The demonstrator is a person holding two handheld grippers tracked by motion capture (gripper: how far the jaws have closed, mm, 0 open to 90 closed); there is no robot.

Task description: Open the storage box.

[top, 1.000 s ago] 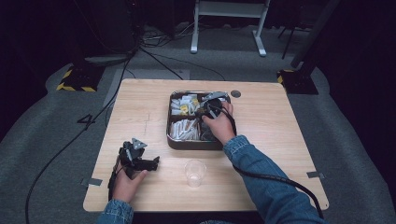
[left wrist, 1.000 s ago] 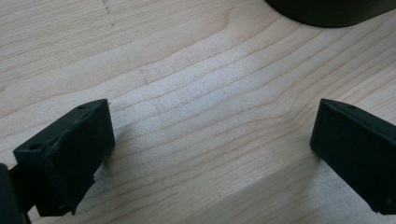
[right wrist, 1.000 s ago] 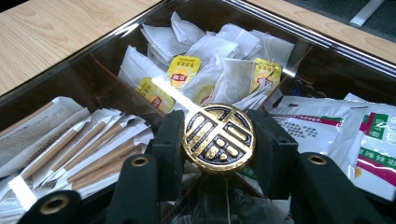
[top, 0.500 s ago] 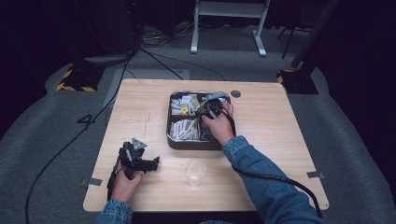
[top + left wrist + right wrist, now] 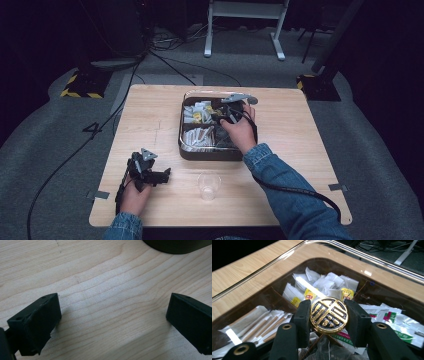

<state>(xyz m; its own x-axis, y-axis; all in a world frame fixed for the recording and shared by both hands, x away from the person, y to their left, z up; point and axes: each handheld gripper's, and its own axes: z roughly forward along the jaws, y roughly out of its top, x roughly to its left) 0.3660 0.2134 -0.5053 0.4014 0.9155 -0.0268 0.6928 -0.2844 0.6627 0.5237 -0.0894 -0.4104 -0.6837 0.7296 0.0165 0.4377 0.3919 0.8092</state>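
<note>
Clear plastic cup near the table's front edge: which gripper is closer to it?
Left. The left gripper rests on the table just left of the clear plastic cup; the right gripper is farther back, over the divided box, clamping a gold knob.

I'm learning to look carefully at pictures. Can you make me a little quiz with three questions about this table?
1. True or false: the right gripper is clamped on a round gold and black knob.
2. Which thing stands on the table in front of the box? A) a clear plastic cup B) a red bowl C) a book
3. Fill in: the jaws of the left gripper stand ____ over bare wood, with nothing between them.

Key: 1 true. 2 A, the clear plastic cup. 3 open.
</note>
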